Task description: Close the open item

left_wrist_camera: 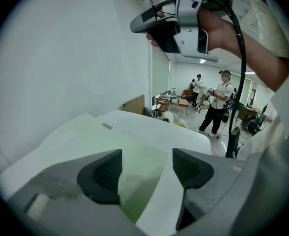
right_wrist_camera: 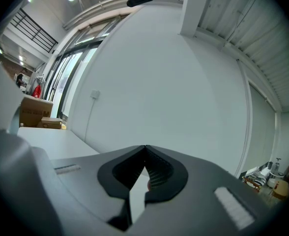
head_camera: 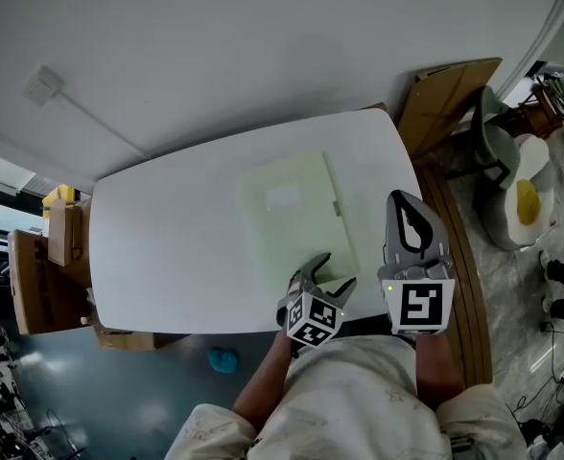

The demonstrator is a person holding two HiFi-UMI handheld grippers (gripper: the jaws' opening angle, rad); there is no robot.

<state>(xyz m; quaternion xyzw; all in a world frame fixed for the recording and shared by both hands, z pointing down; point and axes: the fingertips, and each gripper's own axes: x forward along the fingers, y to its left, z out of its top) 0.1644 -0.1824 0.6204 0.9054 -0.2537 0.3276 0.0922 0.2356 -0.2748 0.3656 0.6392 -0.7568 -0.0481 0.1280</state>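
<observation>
A pale green flat case (head_camera: 296, 218) lies on the white table (head_camera: 167, 247), with a small tab on its right edge; it looks flat. My left gripper (head_camera: 332, 271) stands open at the case's near right corner. In the left gripper view the green cover (left_wrist_camera: 134, 156) shows between the spread pads (left_wrist_camera: 102, 173), which do not press on it. My right gripper (head_camera: 404, 201) hovers to the right of the case, shut and empty. Its fingertips meet at the middle of the right gripper view (right_wrist_camera: 145, 149), and it appears from the side (left_wrist_camera: 179, 18) in the left gripper view.
Cardboard boxes (head_camera: 57, 238) stand past the table's left end and a cardboard sheet (head_camera: 445, 99) leans at the back right. A chair (head_camera: 498, 151) is to the right. Two people (left_wrist_camera: 220, 102) stand far off in the room. The wall runs behind the table.
</observation>
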